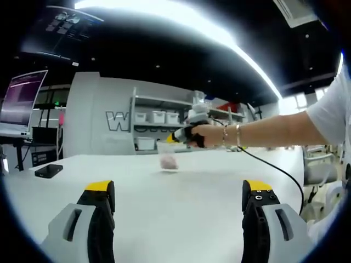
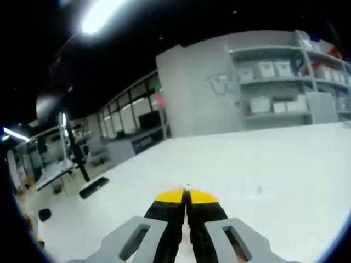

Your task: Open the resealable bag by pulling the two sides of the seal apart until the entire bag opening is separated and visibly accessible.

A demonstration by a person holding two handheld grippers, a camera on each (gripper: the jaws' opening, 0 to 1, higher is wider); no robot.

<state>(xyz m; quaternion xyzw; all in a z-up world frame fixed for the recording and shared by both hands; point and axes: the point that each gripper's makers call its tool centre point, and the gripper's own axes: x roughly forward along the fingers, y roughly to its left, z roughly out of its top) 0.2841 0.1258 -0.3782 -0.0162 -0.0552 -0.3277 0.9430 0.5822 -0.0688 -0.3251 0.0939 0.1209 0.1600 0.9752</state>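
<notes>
Wore a white short sleeve point(image 1: 332, 109) and a thin bracelet point(image 1: 238, 135) at the wrist. Carried grey two-jaw tools: left gripper point(image 1: 179, 194) with black inner faces, yellow tips and small screws; right gripper point(image 2: 186, 196) likewise yellow-tipped. Trailed a black cable point(image 1: 277, 171) from the far handle.

white table point(image 1: 181, 192) | grey wall point(image 1: 88, 120) | shelves of bins point(image 1: 159, 118) | ceiling light strip point(image 1: 181, 16) | monitor point(image 1: 22, 98)
</notes>
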